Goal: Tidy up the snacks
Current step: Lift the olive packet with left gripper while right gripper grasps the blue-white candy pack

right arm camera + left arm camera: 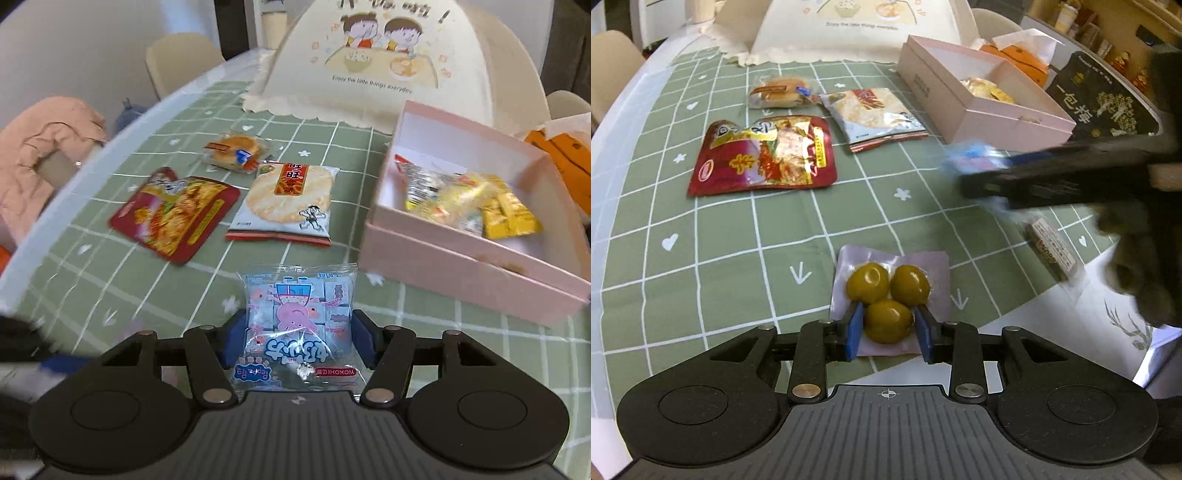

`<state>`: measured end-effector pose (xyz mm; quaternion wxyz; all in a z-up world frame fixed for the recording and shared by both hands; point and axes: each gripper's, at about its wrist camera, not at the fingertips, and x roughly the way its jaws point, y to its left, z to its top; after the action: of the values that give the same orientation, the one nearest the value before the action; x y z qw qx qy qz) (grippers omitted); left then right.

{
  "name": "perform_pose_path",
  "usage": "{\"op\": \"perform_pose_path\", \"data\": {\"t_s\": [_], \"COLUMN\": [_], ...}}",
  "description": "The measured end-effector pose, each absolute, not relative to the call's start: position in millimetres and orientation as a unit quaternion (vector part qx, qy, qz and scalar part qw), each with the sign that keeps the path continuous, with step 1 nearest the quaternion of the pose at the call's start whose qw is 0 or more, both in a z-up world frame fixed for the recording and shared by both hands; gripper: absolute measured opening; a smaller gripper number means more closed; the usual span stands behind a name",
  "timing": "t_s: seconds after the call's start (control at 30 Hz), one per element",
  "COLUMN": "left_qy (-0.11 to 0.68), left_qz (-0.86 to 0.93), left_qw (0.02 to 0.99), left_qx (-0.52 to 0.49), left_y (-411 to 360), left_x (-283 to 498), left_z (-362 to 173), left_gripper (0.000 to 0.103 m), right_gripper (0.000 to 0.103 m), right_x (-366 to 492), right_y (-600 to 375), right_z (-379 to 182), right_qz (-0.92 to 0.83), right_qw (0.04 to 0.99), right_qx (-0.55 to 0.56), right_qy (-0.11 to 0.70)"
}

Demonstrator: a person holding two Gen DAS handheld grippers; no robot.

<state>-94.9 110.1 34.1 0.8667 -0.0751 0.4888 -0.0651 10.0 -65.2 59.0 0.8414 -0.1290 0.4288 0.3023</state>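
Observation:
A clear vacuum packet of three green olives (886,291) lies on the green checked tablecloth (738,258), and my left gripper (890,332) is shut on its near end, blue pads pressing the closest olive. My right gripper (299,339) is shut on a light blue packet with a pink cartoon octopus (299,317), held above the cloth. In the left wrist view that right gripper (1052,181) shows blurred at the right with the blue packet (967,155) at its tip. An open pink box (461,266) to the right holds several yellow and silver snack packs (461,199).
On the cloth lie a red pouch (764,155), a rice cracker pack (875,114), a wrapped bun (779,92), a small bar pack (1052,251) and a black bag (1104,103) behind the box. A cream food cover (388,62) stands at the back. The table edge curves along the left.

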Motion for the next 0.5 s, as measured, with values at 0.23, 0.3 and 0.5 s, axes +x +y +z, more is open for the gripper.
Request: {"op": "perform_pose_path", "data": {"t_s": [0.23,0.3,0.5], "left_qy": [0.469,0.447,0.305], "left_qz": [-0.142,-0.158,-0.209], "left_qw": [0.870,0.880,0.929], "left_qx": [-0.048,-0.036,-0.019], "left_y": [79.2,67.9,52.2], "left_x": [-103.5,-103.7,-73.4], "left_z": [43.1,56.9,150.3], "left_gripper": [0.033,0.033,0.032], "right_gripper": [0.059,0.059,0.059], "right_x": [-19.5,-26.0,-21.6], "right_y": [-142.8,-163.5,-206.9], "right_z": [92.0,104.4,175.9], "right_qz": [0.237,0.216,0.182], "right_qw": [0.875,0.887,0.931], "right_qx": [-0.125,-0.127,-0.109], "right_qy": [0.404,0.389,0.297]}}
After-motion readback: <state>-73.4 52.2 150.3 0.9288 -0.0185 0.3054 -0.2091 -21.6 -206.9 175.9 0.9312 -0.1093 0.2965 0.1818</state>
